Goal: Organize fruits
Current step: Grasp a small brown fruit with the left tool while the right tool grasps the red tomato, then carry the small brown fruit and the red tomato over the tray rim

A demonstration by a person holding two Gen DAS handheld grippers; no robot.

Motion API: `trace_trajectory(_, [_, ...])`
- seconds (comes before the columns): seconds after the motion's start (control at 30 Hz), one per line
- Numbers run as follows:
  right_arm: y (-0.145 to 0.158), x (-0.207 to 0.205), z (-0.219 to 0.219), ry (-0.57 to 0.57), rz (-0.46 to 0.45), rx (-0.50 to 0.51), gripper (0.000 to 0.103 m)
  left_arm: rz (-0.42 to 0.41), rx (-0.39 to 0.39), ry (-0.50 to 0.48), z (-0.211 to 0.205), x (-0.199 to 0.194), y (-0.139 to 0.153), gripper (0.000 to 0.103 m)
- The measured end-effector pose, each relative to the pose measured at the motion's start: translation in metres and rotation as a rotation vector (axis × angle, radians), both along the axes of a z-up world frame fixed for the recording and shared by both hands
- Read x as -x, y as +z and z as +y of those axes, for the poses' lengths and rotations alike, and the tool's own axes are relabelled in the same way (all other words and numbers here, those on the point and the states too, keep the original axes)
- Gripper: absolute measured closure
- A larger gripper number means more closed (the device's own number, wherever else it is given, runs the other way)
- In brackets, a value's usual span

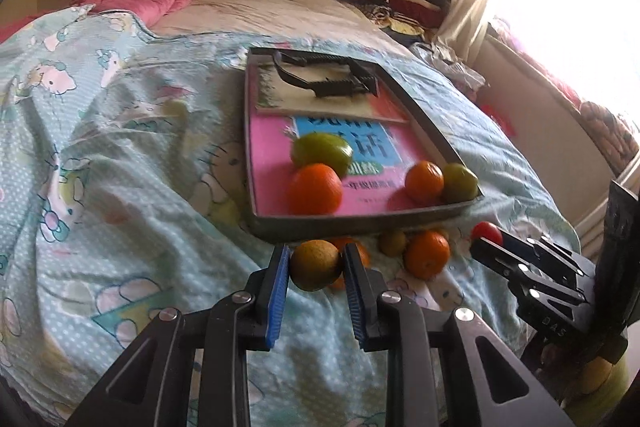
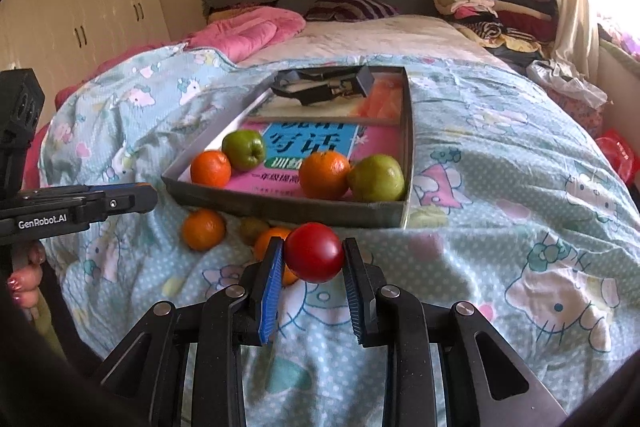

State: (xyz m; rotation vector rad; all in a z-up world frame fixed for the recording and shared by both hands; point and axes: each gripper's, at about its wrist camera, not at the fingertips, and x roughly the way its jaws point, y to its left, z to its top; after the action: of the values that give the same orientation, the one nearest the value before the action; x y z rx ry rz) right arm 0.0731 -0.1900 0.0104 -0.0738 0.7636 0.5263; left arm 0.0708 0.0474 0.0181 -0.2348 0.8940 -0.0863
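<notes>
Left claw (image 1: 315,264) sits nearest the lens, its blue pads clamped on a brownish-green fruit (image 1: 315,265), held just over the bed (image 1: 120,187) in front of the tray's near wall. Right claw (image 2: 313,258) likewise clamped, on a red fruit (image 2: 313,258), also just short of the tray's near wall; the same claw shows at the right edge of the left wrist view with the red fruit at its tip.

Bed wears a pale blue cartoon-print cover, with a pink quilt (image 2: 248,31) and a striped pillow (image 2: 348,7) at the far end and a clothes pile (image 2: 496,7) far right. Grey shallow tray (image 2: 288,209) lies mid-bed, holding a pink book (image 2: 276,183), a second book further back and a black claw-like tool (image 2: 320,87) at the far end.

In the tray: green pear-like fruit (image 2: 376,177) in the near-right corner, touching an orange (image 2: 325,174); a green apple-like fruit (image 2: 244,149) near left, touching a smaller orange (image 2: 211,167).

Loose on the cover, near side of the tray: an orange (image 2: 203,229), a small brownish fruit (image 2: 254,229), and another orange (image 2: 266,241) partly hidden behind the right claw.
</notes>
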Motion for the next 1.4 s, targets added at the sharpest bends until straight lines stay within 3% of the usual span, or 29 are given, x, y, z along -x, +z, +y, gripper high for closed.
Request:
trace_trajectory(0.63, [0.020,-0.023,0.018,0.006,-0.061,0.002,0.073,-0.014,-0.066,0.017,-0.004,-0.035,0.006,0.076])
trace_trajectory(1.4, [0.005,-0.045,0.027,-0.013,-0.084,0.080,0.073,0.018,-0.111,0.053,0.001,-0.050,-0.009,0.075])
